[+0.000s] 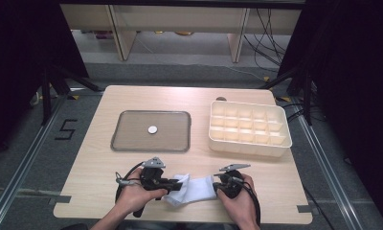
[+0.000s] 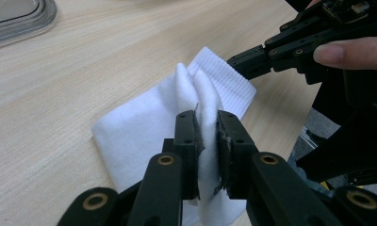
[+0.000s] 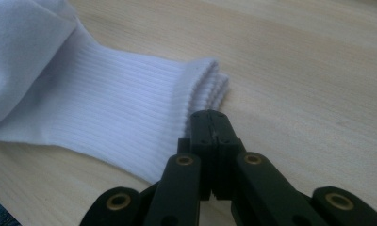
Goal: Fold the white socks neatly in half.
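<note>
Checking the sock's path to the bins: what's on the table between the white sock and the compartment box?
Nothing: in the high view, bare wood separates the white sock from the compartment box. The tray lies off to the left.

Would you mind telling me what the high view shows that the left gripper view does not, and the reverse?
High view alone: the white compartment box at the table's far right, the small white disc in the tray, and both hands together.

Left gripper view alone: the left gripper pinching a raised fold of the white sock between its pads, seen close up.

Both: the sock on the wooden table, the tray's edge, and the right gripper at the sock's ribbed cuff.
</note>
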Tool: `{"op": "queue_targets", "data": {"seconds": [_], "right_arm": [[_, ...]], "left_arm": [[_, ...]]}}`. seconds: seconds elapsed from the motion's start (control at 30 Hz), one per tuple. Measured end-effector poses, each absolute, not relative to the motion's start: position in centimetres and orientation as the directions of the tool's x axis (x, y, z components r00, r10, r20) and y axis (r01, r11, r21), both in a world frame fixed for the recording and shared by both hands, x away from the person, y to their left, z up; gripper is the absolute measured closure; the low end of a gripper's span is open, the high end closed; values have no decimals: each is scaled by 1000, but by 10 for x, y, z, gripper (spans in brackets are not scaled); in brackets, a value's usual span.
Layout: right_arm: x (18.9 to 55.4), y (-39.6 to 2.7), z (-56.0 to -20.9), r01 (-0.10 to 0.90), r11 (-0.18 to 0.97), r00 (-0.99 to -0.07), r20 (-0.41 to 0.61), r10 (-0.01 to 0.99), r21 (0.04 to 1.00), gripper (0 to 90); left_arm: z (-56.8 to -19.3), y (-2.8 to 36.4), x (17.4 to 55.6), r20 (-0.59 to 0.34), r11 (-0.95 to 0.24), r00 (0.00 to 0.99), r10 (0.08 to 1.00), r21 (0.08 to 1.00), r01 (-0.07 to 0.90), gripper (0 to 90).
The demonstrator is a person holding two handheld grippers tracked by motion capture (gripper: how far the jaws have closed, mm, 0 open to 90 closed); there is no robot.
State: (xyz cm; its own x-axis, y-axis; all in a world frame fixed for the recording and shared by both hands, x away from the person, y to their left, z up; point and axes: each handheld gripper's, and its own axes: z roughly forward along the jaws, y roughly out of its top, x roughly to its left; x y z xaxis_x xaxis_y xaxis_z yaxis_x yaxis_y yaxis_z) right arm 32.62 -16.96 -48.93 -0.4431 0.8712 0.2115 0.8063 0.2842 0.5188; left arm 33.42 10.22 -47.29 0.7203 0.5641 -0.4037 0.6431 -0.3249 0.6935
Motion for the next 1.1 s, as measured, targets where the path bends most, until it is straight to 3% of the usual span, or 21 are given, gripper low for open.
{"op": "queue_targets", "data": {"seconds": [1.1], "right_arm": [[325,-159,-491,792,293,-458,202,866,536,896]], "left_arm": [[-482,93,339,-396,-347,718,572,677,650,793]]}}
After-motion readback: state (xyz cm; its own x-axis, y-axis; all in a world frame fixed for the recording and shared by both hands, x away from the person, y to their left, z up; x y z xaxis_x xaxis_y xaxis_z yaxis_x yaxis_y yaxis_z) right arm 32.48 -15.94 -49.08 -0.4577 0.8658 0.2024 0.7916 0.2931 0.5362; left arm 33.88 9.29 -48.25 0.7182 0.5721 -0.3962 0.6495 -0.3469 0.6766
